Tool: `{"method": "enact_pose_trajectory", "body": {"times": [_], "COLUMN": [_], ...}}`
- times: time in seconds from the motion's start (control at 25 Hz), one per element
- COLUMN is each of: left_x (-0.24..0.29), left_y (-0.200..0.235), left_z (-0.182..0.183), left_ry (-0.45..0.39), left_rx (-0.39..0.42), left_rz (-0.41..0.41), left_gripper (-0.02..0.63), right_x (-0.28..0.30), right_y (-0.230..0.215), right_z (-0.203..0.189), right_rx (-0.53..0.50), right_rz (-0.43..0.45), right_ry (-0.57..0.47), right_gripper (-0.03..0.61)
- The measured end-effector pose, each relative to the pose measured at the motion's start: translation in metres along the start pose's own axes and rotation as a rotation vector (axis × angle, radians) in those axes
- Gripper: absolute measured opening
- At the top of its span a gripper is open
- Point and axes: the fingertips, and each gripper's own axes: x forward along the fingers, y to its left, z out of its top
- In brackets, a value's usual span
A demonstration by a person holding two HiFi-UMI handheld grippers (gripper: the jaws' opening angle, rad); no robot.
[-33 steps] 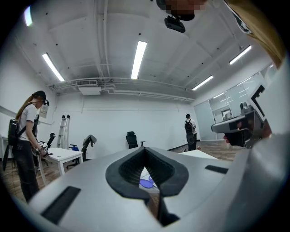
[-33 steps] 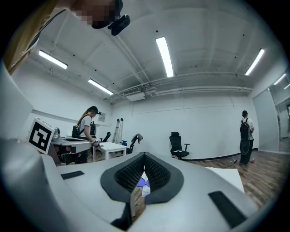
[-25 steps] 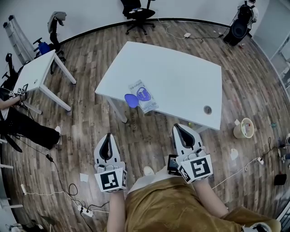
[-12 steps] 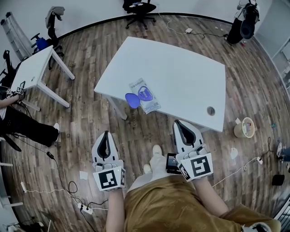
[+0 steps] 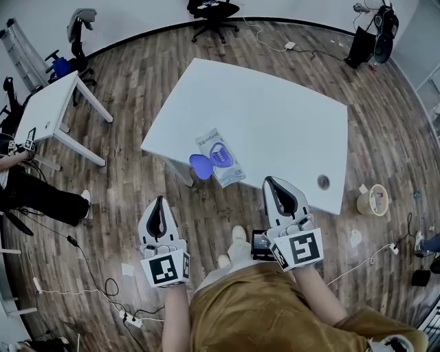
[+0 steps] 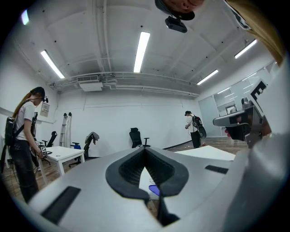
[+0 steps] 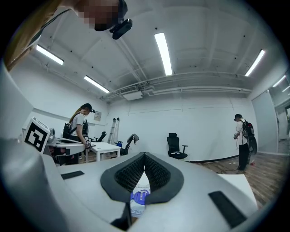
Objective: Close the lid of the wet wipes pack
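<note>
The wet wipes pack (image 5: pixel 221 157) lies flat near the front-left edge of the white table (image 5: pixel 275 110). Its round blue lid (image 5: pixel 199 165) is flipped open to the pack's left. Both grippers hover over the floor in front of the table, well short of the pack. My left gripper (image 5: pixel 159 200) is shut and holds nothing; through its hollow the blue lid (image 6: pixel 154 189) shows. My right gripper (image 5: pixel 271 181) is also shut and holds nothing; the pack (image 7: pixel 137 199) shows between its pads. The table's front edge lies just beyond the right gripper's tip.
A smaller white table (image 5: pixel 51 110) stands at the left, with a person (image 5: pixel 31 189) beside it. Office chairs (image 5: pixel 212 9) line the far wall. A bin (image 5: pixel 373 199) sits right of the table, a cable grommet (image 5: pixel 323 182) in its near corner. Cables trail across the wooden floor.
The table and the pack have drawn slightly nearer in the head view. Both grippers stay shut at about the same place in front of me.
</note>
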Motion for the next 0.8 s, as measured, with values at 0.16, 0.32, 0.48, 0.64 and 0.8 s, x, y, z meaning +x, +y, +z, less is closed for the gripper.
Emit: {"method": "enact_pose_trajectory", "body": {"times": [0.16,0.32,0.48,0.64,0.8], "left_x": [0.024,0.039,0.05,0.059,0.069], "left_y": [-0.002,-0.004,-0.009,-0.007,-0.002], "left_z": [-0.001,-0.006,-0.002,-0.01,-0.014], "left_ry": [0.012,0.041,0.04,0.057,0.072], "left_rx": [0.023,0.035,0.05,0.051,0.06], "left_rz": [-0.007,0.01,0.024,0.034,0.035], "left_gripper": [-0.003,-0.003,-0.003,-0.003,-0.003], "right_x": [0.021,0.037,0.046,0.053,0.061], "right_y": [-0.014,-0.029,-0.043,-0.045,-0.047], "right_z": [0.003,0.006,0.004,0.0,-0.005], "right_rx": [0.014,0.014,0.019,0.017,0.023], "right_rz": [0.007,0.03,0.037,0.057,0.057], "right_ry": [-0.013,-0.026,-0.029,-0.016,-0.002], "right_gripper": [0.006,0.006,0.006,0.006,0.006]}}
